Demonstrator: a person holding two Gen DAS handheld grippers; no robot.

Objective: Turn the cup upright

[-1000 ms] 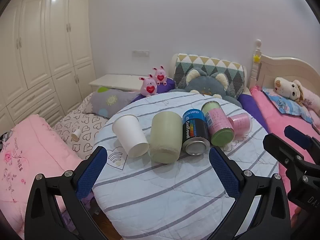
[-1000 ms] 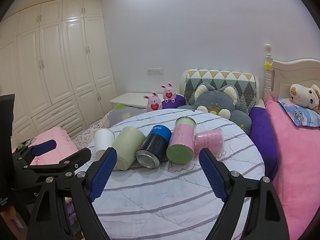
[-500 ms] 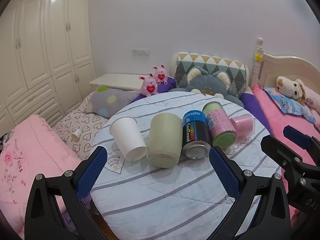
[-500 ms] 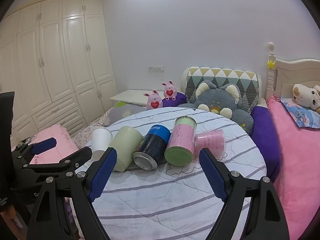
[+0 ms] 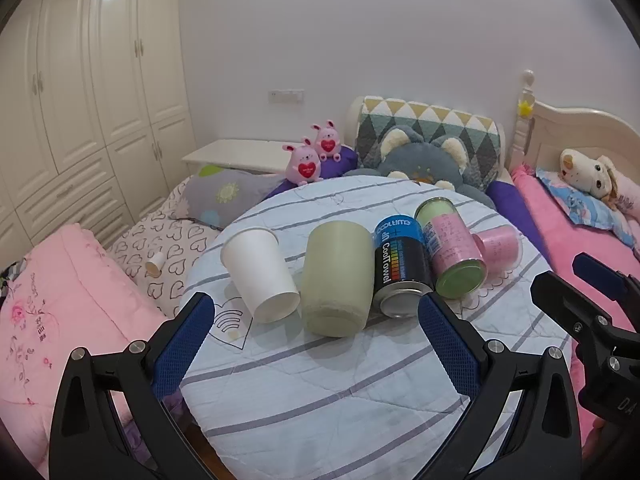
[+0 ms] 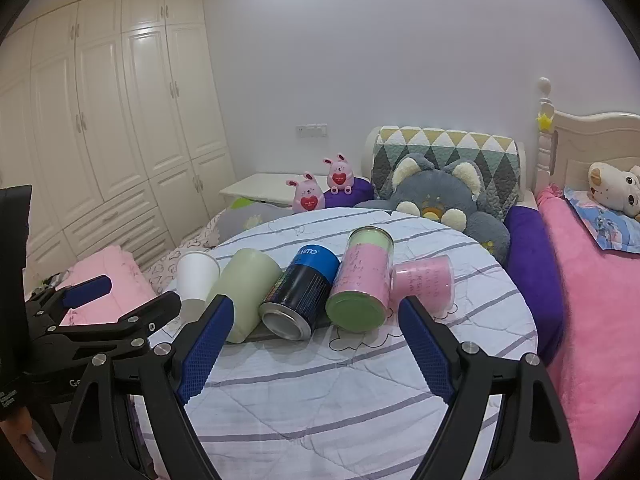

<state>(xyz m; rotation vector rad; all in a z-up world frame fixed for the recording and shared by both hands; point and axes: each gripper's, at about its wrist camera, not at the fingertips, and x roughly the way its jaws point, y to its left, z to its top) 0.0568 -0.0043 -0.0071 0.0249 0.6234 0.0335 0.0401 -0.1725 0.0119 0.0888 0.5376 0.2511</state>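
Several containers lie on their sides in a row on a round table [image 5: 320, 392] with a striped cloth. From the left: a white paper cup [image 5: 258, 274], a pale green cup [image 5: 336, 278], a black and blue can [image 5: 400, 266], a pink and green can [image 5: 452, 254] and a small pink cup [image 5: 500, 246]. The row also shows in the right wrist view: white cup [image 6: 197, 276], green cup [image 6: 244, 292], black can [image 6: 300, 292], pink can [image 6: 362, 280], pink cup [image 6: 424, 282]. My left gripper [image 5: 316, 344] is open and empty, short of the green cup. My right gripper [image 6: 316, 348] is open and empty, short of the cans.
Beds with pink bedding [image 5: 52, 304] flank the table on both sides. A grey plush cushion [image 6: 436, 192] and two pink bunny toys [image 6: 320, 188] sit behind it. White wardrobes [image 6: 100, 128] line the left wall. The other gripper shows at each view's edge.
Both grippers have drifted slightly; the row of containers sits a little higher and further left in the views. Nothing on the table has moved. Both grippers stay open.
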